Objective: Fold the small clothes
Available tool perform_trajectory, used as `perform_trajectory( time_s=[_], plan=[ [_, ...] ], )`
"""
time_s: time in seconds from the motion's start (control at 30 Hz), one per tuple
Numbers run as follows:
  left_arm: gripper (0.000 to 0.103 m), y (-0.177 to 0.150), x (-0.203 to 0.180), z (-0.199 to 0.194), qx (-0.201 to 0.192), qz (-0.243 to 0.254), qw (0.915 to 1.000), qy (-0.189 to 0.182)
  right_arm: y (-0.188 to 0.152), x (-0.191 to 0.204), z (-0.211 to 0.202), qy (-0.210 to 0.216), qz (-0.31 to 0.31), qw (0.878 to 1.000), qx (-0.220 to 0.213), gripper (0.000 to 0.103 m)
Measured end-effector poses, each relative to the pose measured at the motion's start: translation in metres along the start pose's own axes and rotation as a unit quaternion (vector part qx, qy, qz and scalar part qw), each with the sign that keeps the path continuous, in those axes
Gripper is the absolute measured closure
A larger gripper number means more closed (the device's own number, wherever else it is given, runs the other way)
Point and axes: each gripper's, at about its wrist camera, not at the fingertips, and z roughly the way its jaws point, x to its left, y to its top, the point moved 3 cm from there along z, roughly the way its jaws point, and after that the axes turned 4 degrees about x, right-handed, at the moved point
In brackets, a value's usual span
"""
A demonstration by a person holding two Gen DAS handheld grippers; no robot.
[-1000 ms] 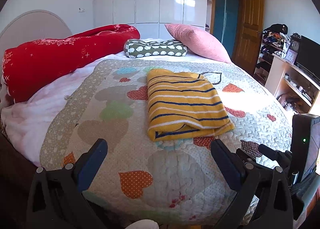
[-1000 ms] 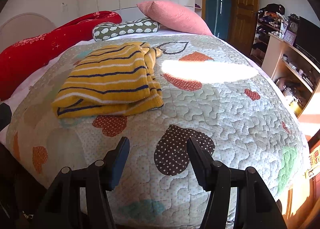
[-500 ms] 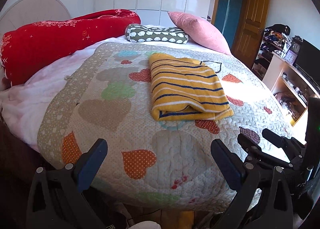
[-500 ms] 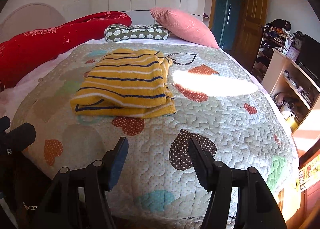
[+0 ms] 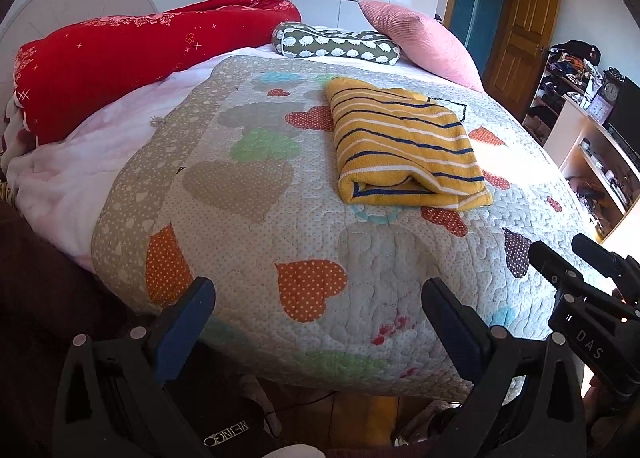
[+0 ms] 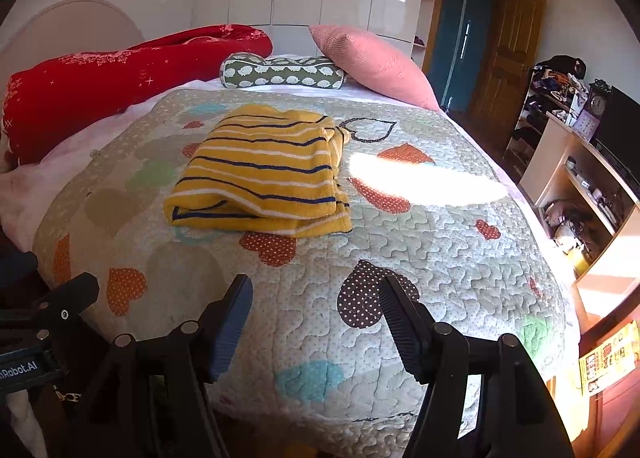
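A yellow garment with navy and white stripes (image 5: 404,150) lies folded into a compact rectangle on the heart-patterned quilt (image 5: 280,242); it also shows in the right wrist view (image 6: 264,178). My left gripper (image 5: 318,302) is open and empty, hanging off the foot edge of the bed, well short of the garment. My right gripper (image 6: 316,300) is open and empty over the quilt's near edge, also apart from the garment. The right gripper's body shows at the right in the left wrist view (image 5: 588,306).
A red duvet (image 5: 132,54), a green patterned bolster (image 5: 336,44) and a pink pillow (image 5: 420,42) lie at the head of the bed. A shelf unit with clutter (image 6: 588,178) stands to the right, a wooden door (image 6: 504,54) behind.
Both grippers have pulled back from the bed and away from the folded garment, which now lies farther off. The bed's foot edge and floor have come into view. Jaws stayed open.
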Motion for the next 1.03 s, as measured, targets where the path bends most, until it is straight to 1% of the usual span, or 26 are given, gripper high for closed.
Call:
perform_trajectory(
  time_s=[0.1, 0.3, 0.5, 0.67, 0.8, 0.87, 0.93, 1.03],
  plan=[
    [0.000, -0.002, 0.002, 0.000, 0.005, -0.006, 0.9999, -0.008, -0.001, -0.001, -0.003, 0.008, 0.004, 1.000, 0.003, 0.033],
    [0.000, -0.002, 0.002, -0.002, 0.005, -0.009, 0.9999, -0.009, -0.006, 0.006, -0.006, 0.014, -0.005, 1.000, 0.005, 0.033],
    [0.000, -0.005, -0.001, -0.002, 0.007, -0.004, 0.9999, -0.013, -0.008, 0.010, -0.004, 0.016, -0.010, 1.000, 0.007, 0.033],
    [0.000, -0.008, -0.006, 0.003, 0.017, 0.001, 0.9997, -0.020, -0.012, 0.010, 0.001, 0.015, -0.009, 1.000, 0.015, 0.033],
    [0.000, -0.010, -0.009, 0.014, 0.034, 0.007, 0.9990, -0.027, -0.013, 0.009, 0.013, 0.006, -0.007, 1.000, 0.023, 0.033],
    [0.000, -0.009, -0.009, 0.022, 0.045, 0.012, 0.9986, -0.024, -0.014, 0.006, 0.025, 0.000, 0.000, 1.000, 0.031, 0.032],
    [0.000, -0.009, -0.009, 0.029, 0.051, 0.019, 0.9984, -0.017, -0.016, 0.005, 0.037, 0.004, 0.008, 0.999, 0.042, 0.032],
    [0.000, -0.006, -0.007, 0.039, 0.058, 0.014, 0.9981, -0.010, -0.019, 0.005, 0.053, 0.020, 0.011, 0.998, 0.057, 0.032]
  ],
)
